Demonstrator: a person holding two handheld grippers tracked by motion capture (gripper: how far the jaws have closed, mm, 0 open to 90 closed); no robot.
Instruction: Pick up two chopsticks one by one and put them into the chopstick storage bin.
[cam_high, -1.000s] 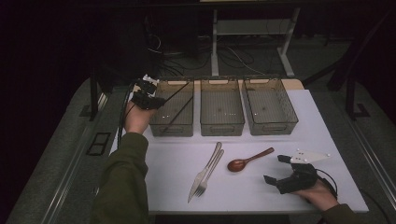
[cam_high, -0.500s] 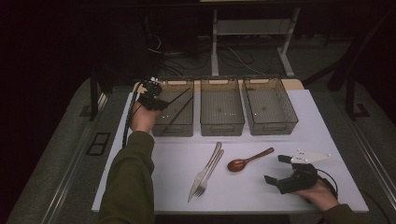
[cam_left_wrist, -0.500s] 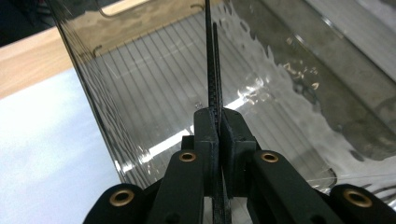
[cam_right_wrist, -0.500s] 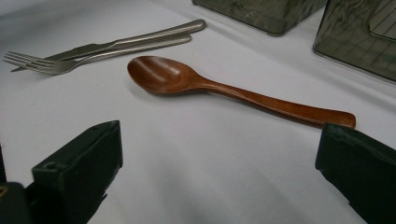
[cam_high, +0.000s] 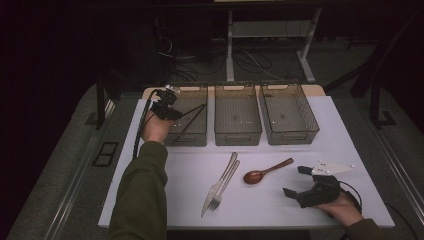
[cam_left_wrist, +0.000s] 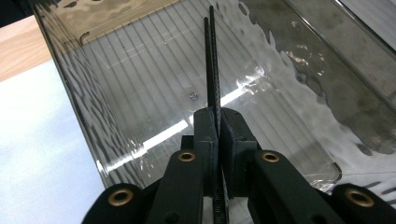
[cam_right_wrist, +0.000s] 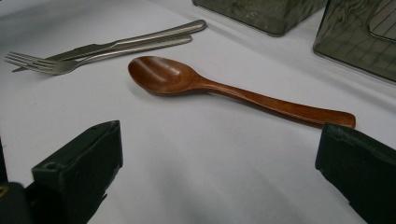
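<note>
Black chopsticks (cam_left_wrist: 212, 65), clamped in left gripper (cam_high: 165, 105) jaws, carried forward over leftmost bin (cam_high: 192, 131), tips now inside. Probably about to drop them. Right gripper (cam_high: 301, 184) idle near wooden spoon (cam_right_wrist: 224, 88), jaws wide apart.

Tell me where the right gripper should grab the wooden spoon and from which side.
Grip the wooden spoon at mid-handle, coming down from above with the fingers either side of it. It lies flat on the table, bowl up, so the slim handle probably fits between them better than the bowl. The right gripper is open beside it.
</note>
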